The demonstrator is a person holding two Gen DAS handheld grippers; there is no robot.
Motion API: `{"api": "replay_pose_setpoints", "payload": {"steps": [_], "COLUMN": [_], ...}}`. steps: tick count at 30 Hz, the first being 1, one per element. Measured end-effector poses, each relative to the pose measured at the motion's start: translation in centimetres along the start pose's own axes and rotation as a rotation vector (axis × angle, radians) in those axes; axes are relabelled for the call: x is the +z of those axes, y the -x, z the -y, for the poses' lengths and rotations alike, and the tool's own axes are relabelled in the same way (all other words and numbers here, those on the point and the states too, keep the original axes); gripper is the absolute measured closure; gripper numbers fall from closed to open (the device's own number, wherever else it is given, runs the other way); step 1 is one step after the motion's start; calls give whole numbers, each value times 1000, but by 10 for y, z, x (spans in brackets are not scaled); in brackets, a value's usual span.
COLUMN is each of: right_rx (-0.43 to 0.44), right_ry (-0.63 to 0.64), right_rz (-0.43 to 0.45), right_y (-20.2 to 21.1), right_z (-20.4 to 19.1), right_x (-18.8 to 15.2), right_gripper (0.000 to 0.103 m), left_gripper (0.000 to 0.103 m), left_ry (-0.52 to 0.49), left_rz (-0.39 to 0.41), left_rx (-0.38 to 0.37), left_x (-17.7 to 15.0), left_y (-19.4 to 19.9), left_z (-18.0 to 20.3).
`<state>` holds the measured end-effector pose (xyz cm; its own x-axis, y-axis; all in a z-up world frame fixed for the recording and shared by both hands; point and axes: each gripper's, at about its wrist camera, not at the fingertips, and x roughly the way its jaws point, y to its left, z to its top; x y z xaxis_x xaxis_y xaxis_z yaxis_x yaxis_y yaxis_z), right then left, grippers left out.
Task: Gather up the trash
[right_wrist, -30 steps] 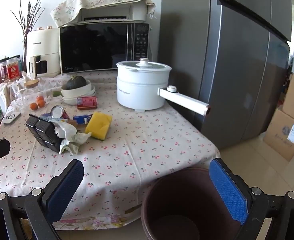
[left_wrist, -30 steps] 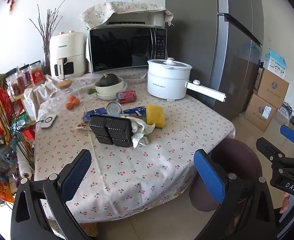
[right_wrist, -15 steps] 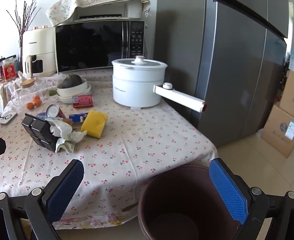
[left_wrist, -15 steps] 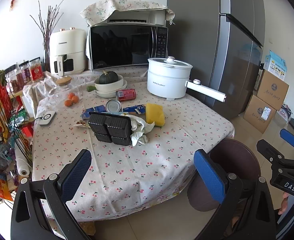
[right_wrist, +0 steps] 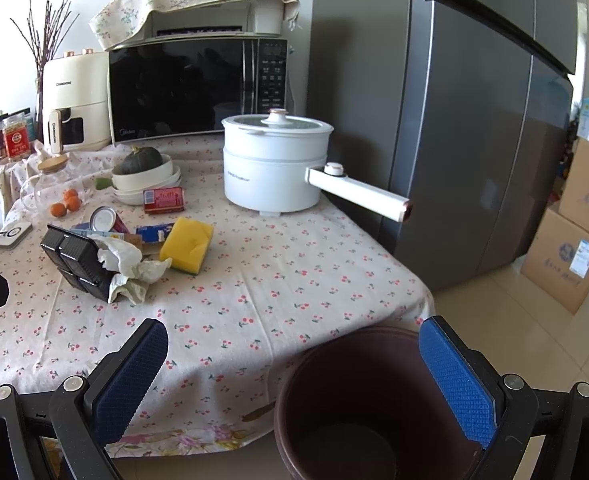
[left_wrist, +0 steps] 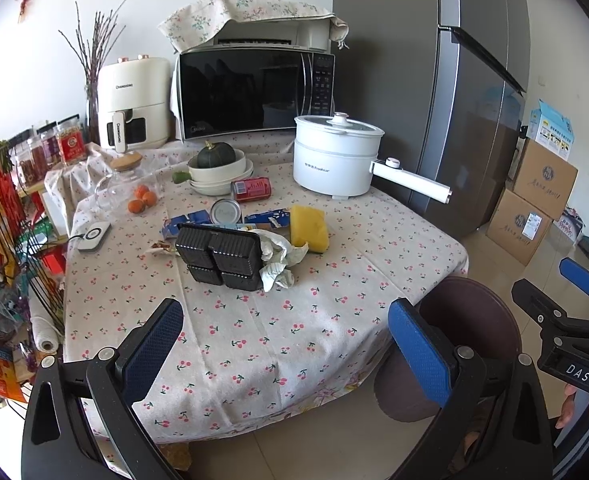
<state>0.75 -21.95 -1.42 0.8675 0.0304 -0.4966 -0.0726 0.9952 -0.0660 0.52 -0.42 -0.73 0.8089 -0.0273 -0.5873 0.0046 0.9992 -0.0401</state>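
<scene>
Both grippers, left [left_wrist: 286, 344] and right [right_wrist: 294, 364], had fingers spread, empty. The crumpled tissue [left_wrist: 280, 258] on the table [left_wrist: 294, 320] looked light and soft; pinching its bunched middle seemed best.

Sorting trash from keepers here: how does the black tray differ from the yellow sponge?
The black tray is propped up on edge, ribbed and split into compartments; the yellow sponge lies lower, a plain soft block. Crumpled paper is bunched against the tray's right side and reaches the sponge. Both sit mid-table on the cherry-print cloth, untouched by either gripper.
</scene>
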Motion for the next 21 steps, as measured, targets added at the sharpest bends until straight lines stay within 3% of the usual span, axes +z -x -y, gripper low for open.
{"api": "replay_pose_setpoints", "payload": {"steps": [21], "right_rx": [-1], "right_ry": [1], "right_rz": [-3], "right_y": [0], "right_z": [1], "right_x": [0], "right_gripper": [0], "left_gripper": [0], "left_ry": [-2], "left_rz": [-3], "left_rx": [-2], "left_x": [-1], "left_y": [1], "left_z": [0]}}
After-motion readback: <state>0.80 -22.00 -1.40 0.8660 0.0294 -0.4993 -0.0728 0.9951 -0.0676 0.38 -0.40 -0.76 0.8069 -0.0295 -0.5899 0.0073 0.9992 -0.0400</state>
